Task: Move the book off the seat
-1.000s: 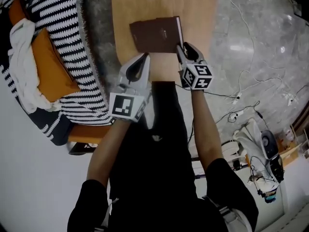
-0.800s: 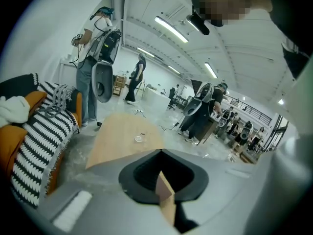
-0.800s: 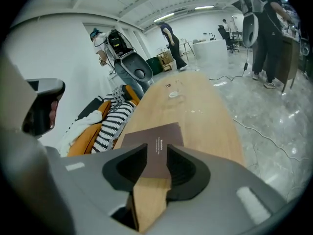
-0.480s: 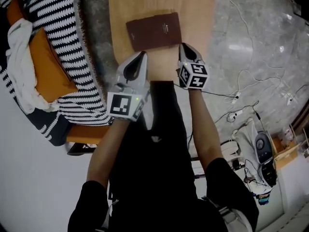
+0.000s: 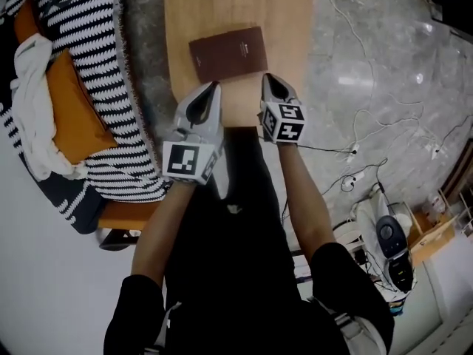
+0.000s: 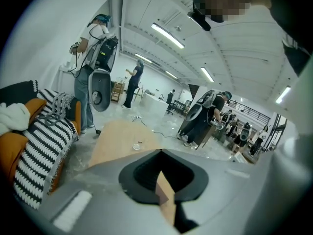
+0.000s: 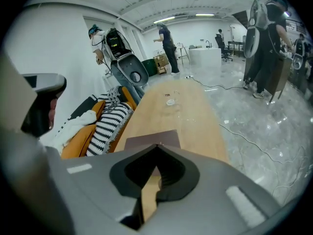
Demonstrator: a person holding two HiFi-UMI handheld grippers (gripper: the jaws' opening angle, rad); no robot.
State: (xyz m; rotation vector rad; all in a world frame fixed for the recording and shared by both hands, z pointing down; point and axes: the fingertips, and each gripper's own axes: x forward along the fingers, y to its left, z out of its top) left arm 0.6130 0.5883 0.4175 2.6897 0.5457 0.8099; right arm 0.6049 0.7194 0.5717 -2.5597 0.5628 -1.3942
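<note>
The brown book lies flat and closed on the long wooden table top, with nothing touching it. My right gripper hovers just short of the book's near edge, shut and empty. In the right gripper view the book shows just beyond the joined tips of that gripper. My left gripper hangs beside it, near the book's near left corner, tips together and holding nothing. The left gripper view shows that gripper pointing along the table, with the book hidden.
A sofa with a striped black-and-white blanket, an orange cushion and a white cloth runs along the table's left. Cables trail over the marble floor at the right. A small dish sits far down the table.
The right gripper let go of the book's right edge, shut its jaws and drew back toward the person. The book now lies flat. The left gripper stayed where it was.
</note>
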